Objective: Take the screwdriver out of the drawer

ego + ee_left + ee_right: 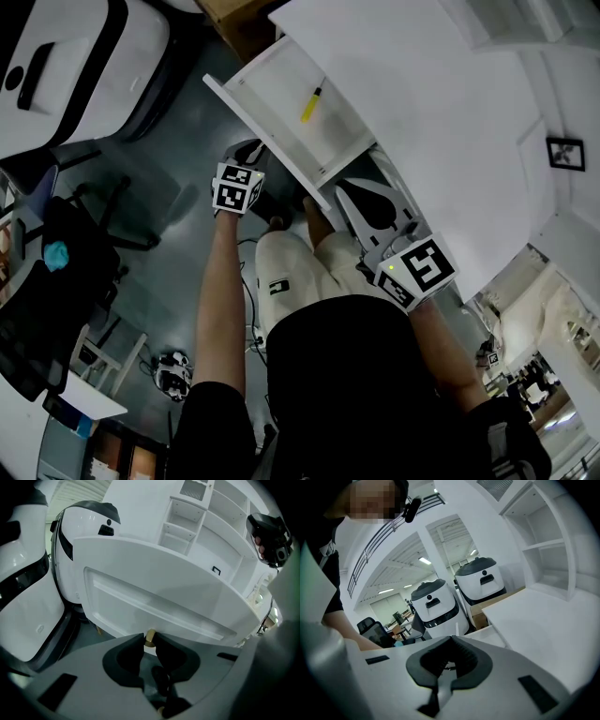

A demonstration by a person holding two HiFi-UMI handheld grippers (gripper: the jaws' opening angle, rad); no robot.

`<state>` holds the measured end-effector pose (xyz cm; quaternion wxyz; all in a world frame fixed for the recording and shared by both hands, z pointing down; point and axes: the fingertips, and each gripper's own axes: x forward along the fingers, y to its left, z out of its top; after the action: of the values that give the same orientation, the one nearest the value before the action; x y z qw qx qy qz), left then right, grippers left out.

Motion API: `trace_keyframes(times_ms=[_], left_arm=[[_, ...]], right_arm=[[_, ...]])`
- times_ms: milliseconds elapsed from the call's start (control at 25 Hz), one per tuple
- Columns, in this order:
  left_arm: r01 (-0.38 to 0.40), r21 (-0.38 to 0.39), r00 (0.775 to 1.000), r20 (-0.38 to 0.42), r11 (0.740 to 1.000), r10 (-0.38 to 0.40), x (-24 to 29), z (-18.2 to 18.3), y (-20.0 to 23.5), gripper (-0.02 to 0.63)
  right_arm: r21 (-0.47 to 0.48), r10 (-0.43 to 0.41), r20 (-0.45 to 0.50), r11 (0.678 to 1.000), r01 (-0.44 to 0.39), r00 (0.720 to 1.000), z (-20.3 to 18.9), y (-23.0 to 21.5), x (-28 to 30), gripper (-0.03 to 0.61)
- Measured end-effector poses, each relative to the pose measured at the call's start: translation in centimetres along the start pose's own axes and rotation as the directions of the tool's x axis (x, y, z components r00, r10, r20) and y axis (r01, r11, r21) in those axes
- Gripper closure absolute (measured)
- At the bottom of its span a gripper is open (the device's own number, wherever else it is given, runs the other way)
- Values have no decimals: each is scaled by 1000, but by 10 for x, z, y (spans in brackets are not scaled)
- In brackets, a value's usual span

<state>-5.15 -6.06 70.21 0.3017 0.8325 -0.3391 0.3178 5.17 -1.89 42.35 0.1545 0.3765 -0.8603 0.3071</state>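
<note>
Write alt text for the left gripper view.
The left gripper is closed on the small brass knob of a white drawer front that fills the frame. White shelving rises behind it; a white-and-black machine stands at left.

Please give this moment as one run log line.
left gripper: shut on knob | right gripper: shut, empty | drawer: open | screwdriver: inside drawer

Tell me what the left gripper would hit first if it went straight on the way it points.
The drawer front. The left gripper is shut on the small brass knob on that white panel, so no free way lies ahead.
</note>
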Motion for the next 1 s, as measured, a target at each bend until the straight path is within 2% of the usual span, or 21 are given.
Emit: trace_keyframes(times_ms=[440, 680, 1000], left_arm=[[15, 2, 1000, -20, 1000, -15, -30, -28, 12, 523], [30, 39, 998, -54, 999, -28, -34, -31, 14, 523], [18, 3, 998, -62, 1000, -18, -36, -35, 13, 520]], right_arm=[[3, -6, 4, 1000, 6, 1000, -1, 35, 16, 560], [8, -29, 11, 1000, 29, 1000, -2, 46, 19, 560], [16, -44, 17, 999, 44, 999, 2, 52, 23, 560]])
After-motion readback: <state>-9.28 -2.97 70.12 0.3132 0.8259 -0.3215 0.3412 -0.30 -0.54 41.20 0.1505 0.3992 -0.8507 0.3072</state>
